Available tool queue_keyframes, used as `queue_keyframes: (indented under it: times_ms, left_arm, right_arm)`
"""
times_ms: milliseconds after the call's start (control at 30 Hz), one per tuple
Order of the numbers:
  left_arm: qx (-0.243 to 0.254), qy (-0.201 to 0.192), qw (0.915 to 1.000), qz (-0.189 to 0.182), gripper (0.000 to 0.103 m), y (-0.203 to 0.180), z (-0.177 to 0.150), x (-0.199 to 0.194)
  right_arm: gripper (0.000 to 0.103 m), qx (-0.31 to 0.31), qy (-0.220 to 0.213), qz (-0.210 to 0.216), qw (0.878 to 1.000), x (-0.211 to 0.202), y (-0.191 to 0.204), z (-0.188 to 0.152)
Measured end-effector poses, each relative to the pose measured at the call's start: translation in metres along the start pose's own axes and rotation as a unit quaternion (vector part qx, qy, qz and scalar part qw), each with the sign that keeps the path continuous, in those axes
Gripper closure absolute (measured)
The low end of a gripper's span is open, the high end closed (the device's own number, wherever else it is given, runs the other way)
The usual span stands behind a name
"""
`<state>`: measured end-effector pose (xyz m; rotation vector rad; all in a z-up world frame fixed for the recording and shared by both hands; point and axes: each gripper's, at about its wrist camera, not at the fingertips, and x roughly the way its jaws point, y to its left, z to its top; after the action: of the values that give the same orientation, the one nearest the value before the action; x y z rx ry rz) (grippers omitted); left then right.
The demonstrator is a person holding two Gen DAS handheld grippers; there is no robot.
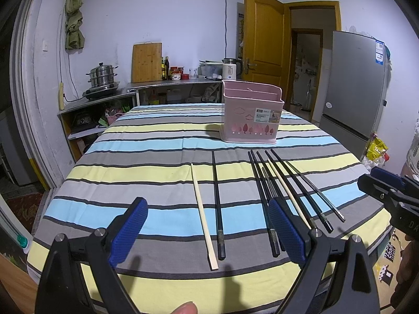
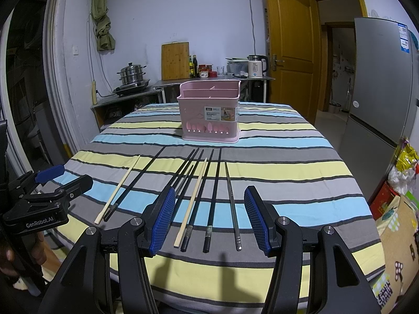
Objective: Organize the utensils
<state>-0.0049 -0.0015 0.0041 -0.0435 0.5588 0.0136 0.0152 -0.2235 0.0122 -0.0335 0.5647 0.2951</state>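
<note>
Several chopsticks lie side by side on the striped tablecloth [image 1: 157, 141]. A pale wooden chopstick [image 1: 203, 214] and a black chopstick [image 1: 218, 204] lie apart on the left. A bunch of black, wooden and metal chopsticks [image 1: 285, 191] lies to the right; it also shows in the right wrist view [image 2: 207, 196]. A pink utensil basket [image 1: 252, 113] stands upright behind them, also in the right wrist view [image 2: 210, 113]. My left gripper [image 1: 207, 231] is open and empty above the near edge. My right gripper [image 2: 209, 217] is open and empty over the bunch.
A steel counter [image 1: 167, 83] with a steamer pot [image 1: 102, 76], cutting board, bottles and kettle stands behind the table. A grey fridge [image 1: 352, 89] and an open yellow door [image 1: 264, 39] are at the right. Bags and boxes [image 2: 398, 191] lie on the floor right of the table.
</note>
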Motion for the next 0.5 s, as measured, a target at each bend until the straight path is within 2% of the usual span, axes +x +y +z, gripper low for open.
queue_keyframes:
  times_ms: [500]
  left_arm:
    - [0.000,0.004,1.0000,-0.001,0.008,-0.0004,-0.0013,0.0015]
  right_arm:
    - [0.047,0.000,0.001,0.001,1.000,0.0000,0.0005,0.0002]
